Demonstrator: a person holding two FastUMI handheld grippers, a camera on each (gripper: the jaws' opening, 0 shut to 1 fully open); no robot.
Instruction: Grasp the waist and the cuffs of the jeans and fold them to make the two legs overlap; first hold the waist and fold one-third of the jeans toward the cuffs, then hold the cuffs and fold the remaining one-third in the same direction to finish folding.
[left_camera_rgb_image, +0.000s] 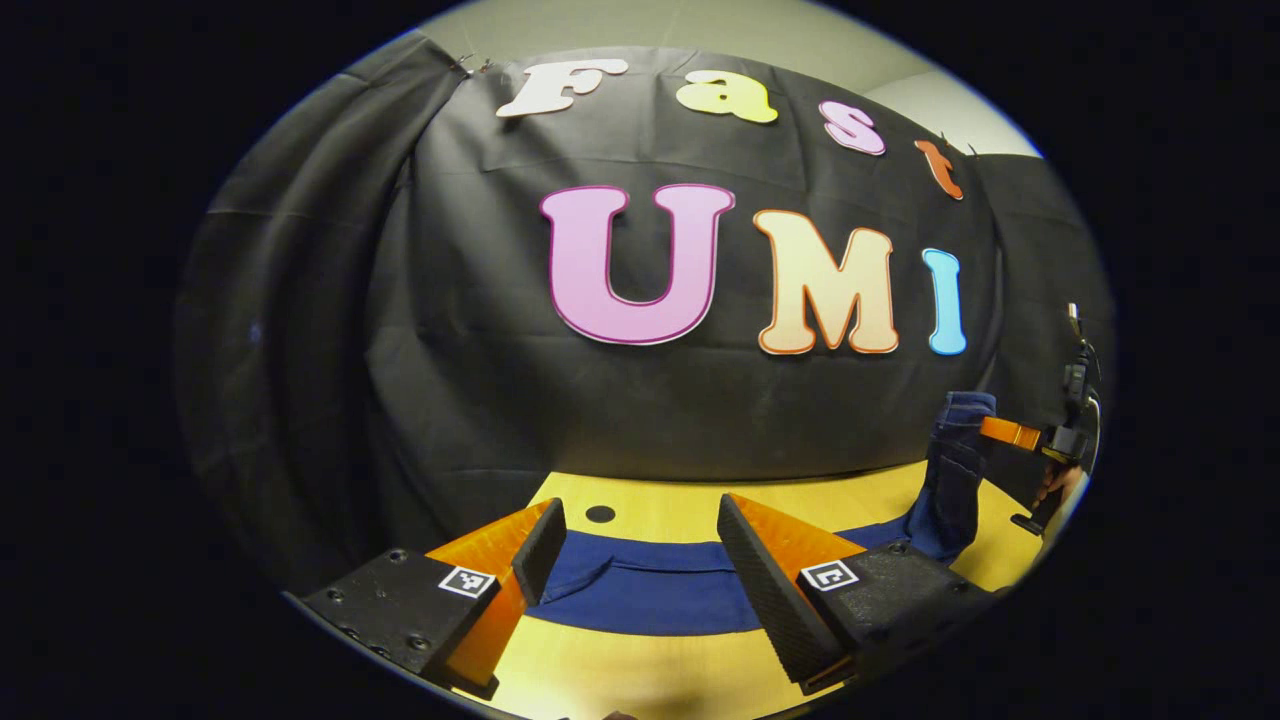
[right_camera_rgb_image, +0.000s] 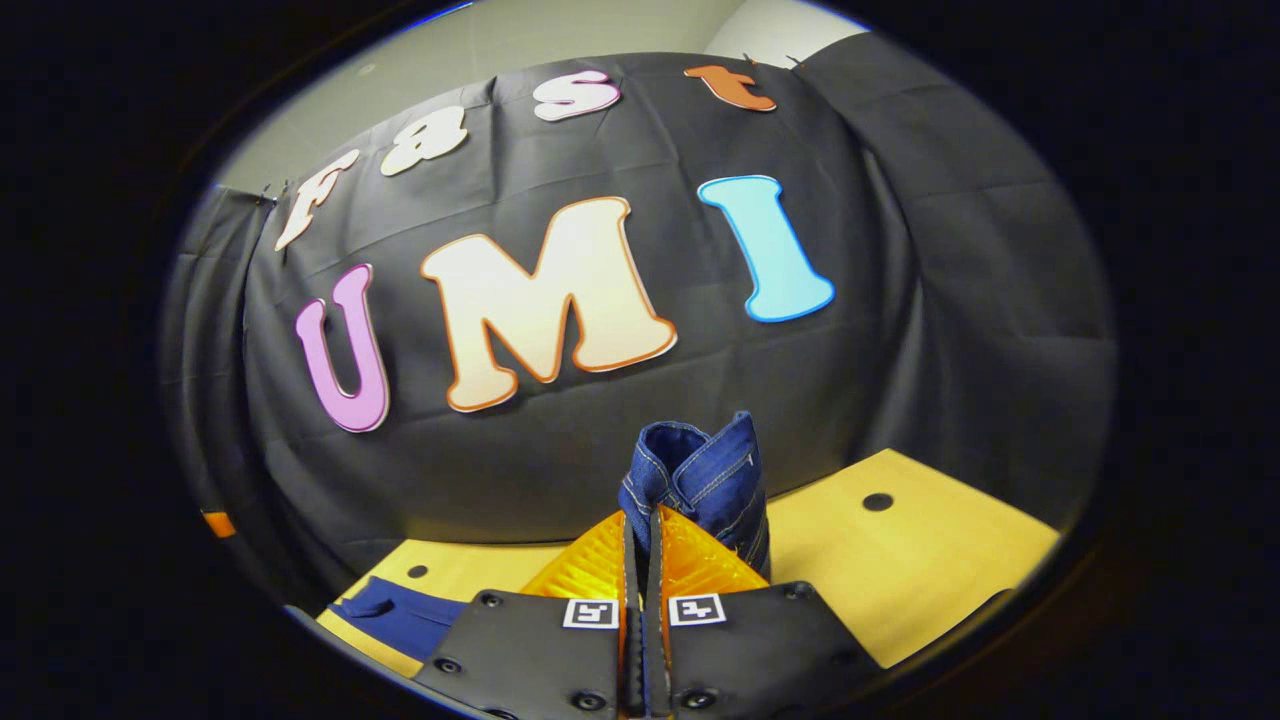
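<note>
The tabletop (left_camera_rgb_image: 660, 520) in front of you is pale wood with small dark round holes in it, backed by the booth's black cloth wall (left_camera_rgb_image: 480, 330).

The jeans (left_camera_rgb_image: 640, 590) lie flat across the tabletop as a dark blue band in the left gripper view. At the far right of that view they rise off the surface to a bunched end held in the air. In the right gripper view that bunched end (right_camera_rgb_image: 700, 480) stands up just past the fingertips, with pale stitching showing along its edges, and a flat patch of the same denim (right_camera_rgb_image: 400, 615) lies on the tabletop at the lower left.

Your left gripper (left_camera_rgb_image: 640, 550) hovers low over the flat part of the jeans. Its jaws stand wide apart, and denim shows between them. I cannot tell whether either finger touches the cloth.

Your right gripper (right_camera_rgb_image: 640, 550) has its jaws pressed together on the raised end of the jeans, with cloth pinched between the two fingers. In the left gripper view the same gripper (left_camera_rgb_image: 1010, 432) is at the far right, holding that end up clear of the tabletop, with part of a hand (left_camera_rgb_image: 1058, 485) just below it.
</note>
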